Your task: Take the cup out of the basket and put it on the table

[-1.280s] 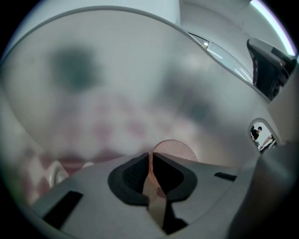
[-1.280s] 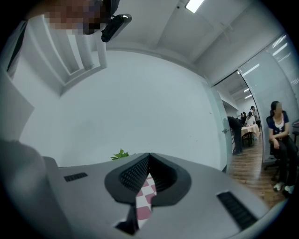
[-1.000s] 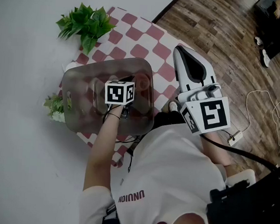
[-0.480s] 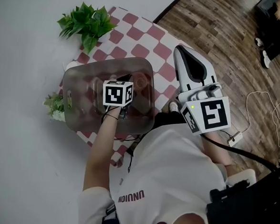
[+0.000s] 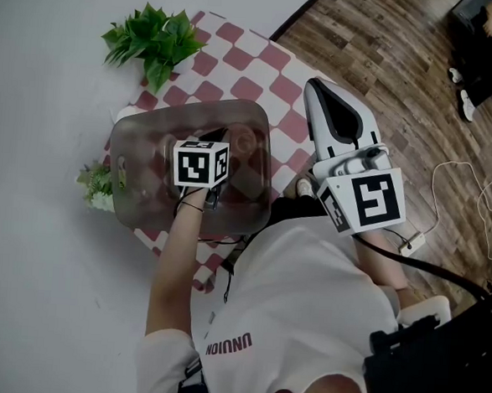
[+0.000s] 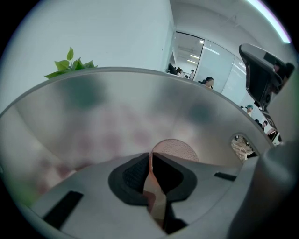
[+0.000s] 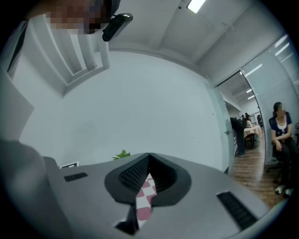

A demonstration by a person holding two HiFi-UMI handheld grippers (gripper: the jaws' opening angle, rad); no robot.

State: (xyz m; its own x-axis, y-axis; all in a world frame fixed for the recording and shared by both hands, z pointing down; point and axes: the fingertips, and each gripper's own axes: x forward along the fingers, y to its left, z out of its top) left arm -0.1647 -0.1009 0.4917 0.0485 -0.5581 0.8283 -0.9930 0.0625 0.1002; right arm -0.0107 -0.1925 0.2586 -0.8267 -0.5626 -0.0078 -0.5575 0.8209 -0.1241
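The checkered bench (image 5: pixel 238 69) carries one basket (image 5: pixel 141 134) and two plants (image 5: pixel 152 38). Inside the basket, the left tool (image 6: pixel 150 158) is clamped on the single cup (image 6: pixel 176 148). The right tool (image 7: pixel 149 163), well off to its right, is closed and empty.

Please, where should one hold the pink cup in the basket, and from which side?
Grip the cup by its thin wall at the rim, coming from above through the open top of the basket, whose high walls close off the sides. The left gripper seems shut on that wall, one jaw on each face.
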